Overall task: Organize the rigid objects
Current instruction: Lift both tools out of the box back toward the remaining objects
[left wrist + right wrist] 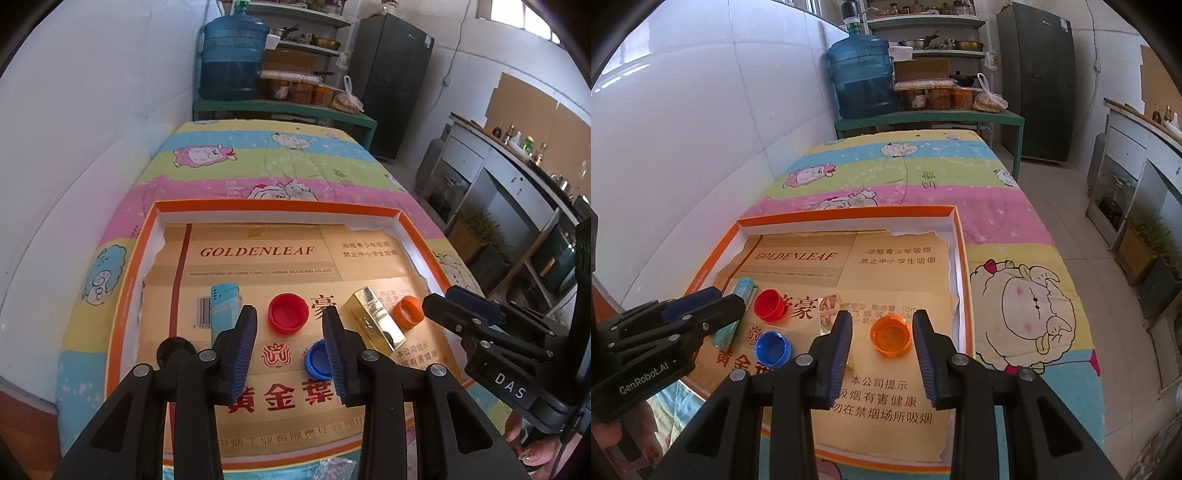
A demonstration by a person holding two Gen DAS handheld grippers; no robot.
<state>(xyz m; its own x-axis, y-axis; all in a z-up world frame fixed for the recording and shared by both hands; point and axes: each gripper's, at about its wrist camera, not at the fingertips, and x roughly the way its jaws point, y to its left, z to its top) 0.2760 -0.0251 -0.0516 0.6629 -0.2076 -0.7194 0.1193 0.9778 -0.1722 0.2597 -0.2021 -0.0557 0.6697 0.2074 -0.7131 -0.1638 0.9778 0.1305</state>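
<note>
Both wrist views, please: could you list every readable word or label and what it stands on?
"GOLDENLEAF": cardboard sheet in the orange tray.
"黄金葉": same sheet.
"本公司提示", "吸烟有害健康": same sheet.
"DAS": right gripper body.
"GenRobot.AI": left gripper body.
Barcode digits, fine print: too small.

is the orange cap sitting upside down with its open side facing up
Yes, in the right wrist view the orange cap lies on the cardboard with its hollow inside facing up.

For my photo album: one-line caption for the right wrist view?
Open tool hovers over orange cap in orange-rimmed tray.
</note>
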